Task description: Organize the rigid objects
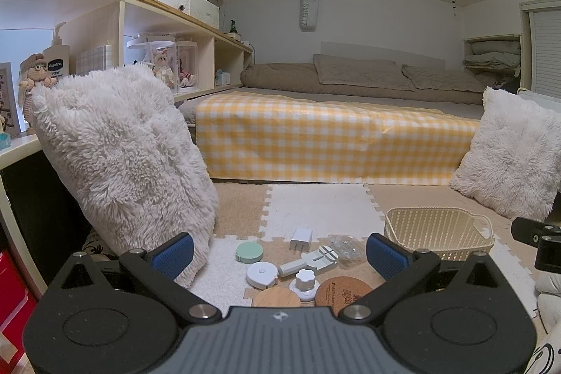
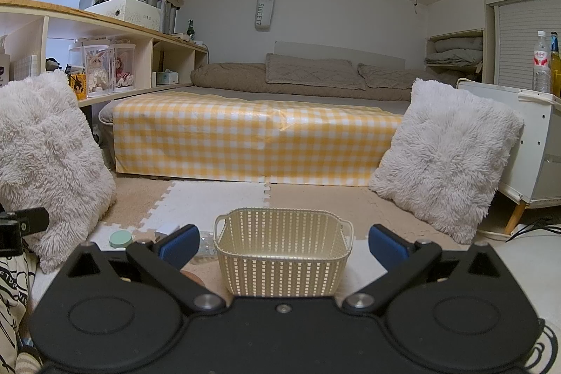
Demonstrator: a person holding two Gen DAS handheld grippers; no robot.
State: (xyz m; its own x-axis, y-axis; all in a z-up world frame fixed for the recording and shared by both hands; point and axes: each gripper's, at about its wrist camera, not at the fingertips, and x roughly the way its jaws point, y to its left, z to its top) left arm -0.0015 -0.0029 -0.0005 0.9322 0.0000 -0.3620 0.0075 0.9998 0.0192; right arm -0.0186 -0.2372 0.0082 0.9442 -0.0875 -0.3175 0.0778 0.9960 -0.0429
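the floor is covered in foam mats [image 1: 315,209], beige and white, locked at toothed edges. on them lie a basket [image 1: 436,233], a white plug [image 1: 301,239], a green round case [image 1: 249,252], a white tape measure [image 1: 261,274], a white knob [image 1: 304,281], a cork coaster [image 1: 342,291] and a wooden lid [image 1: 276,299]. two shaggy pillows [image 1: 119,160] stand at the sides.

On the floor mat ahead of me lies a cluster of small items: a mint-green round case [image 1: 249,252], a white charger plug [image 1: 301,239], a white tape measure [image 1: 261,274], a white knob [image 1: 305,281], a cork coaster [image 1: 344,290], a wooden disc [image 1: 276,299] and a clear plastic piece [image 1: 345,246]. Just to their right the cream woven basket [image 2: 282,260] stands upright and empty.
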